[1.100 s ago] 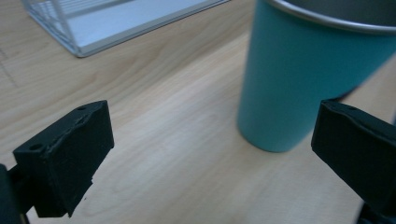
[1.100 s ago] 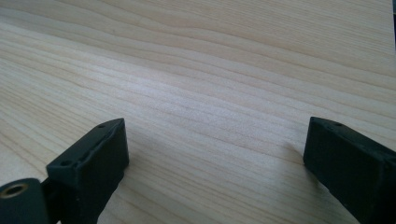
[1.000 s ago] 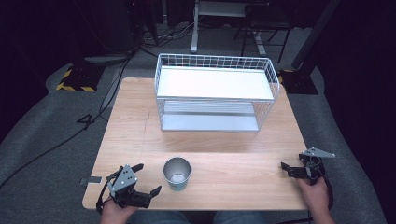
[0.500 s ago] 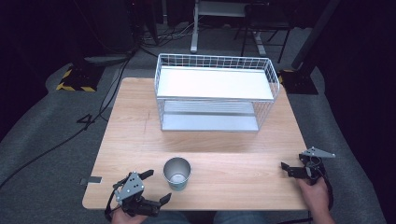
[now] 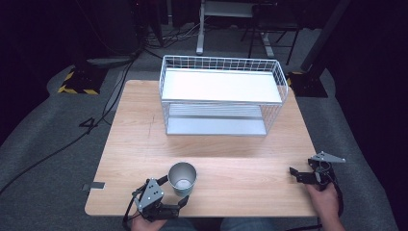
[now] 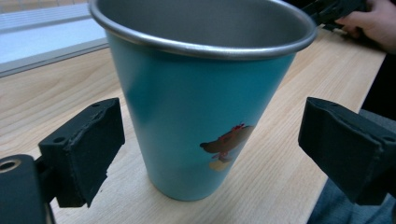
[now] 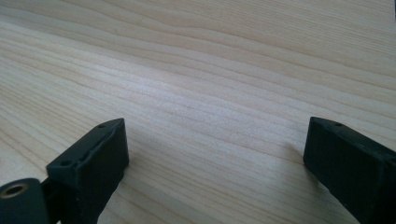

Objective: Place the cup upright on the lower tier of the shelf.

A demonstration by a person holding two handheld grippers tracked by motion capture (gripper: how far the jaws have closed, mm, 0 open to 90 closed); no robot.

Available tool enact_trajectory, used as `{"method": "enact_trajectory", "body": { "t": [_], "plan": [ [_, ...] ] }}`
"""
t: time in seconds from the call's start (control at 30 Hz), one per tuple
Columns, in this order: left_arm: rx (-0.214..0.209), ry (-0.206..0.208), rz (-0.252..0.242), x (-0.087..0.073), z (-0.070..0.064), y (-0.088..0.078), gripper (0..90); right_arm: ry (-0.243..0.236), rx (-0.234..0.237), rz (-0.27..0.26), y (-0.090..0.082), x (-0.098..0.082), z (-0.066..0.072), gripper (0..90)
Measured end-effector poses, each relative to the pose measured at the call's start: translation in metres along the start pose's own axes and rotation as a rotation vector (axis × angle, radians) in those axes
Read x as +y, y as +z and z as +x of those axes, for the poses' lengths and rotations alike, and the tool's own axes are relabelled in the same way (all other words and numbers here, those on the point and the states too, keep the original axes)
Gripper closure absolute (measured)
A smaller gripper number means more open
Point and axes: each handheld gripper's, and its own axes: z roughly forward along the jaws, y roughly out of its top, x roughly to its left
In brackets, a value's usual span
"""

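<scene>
Straddling the cup (image 6: 201, 93) with jaws spread, the left gripper (image 5: 169, 192) could tip it by closing off-centre; right gripper (image 5: 302, 175), spread, idles far right.

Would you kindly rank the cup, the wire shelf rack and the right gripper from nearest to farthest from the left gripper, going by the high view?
1. The cup: standing just ahead of the left gripper, between its open jaws.
2. The right gripper: across the table's front edge, to the right.
3. The wire shelf rack: at the table's far side.
</scene>
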Motion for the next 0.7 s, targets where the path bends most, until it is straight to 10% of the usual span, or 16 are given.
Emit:
{"method": "enact_trajectory", "body": {
  "t": [0.7],
  "plan": [
    [0.071, 0.026, 0.140, -0.001, 0.001, 0.030, 17.2, 0.000, 0.000, 0.000, 0.000, 0.000, 0.000, 7.0]
  ]
}}
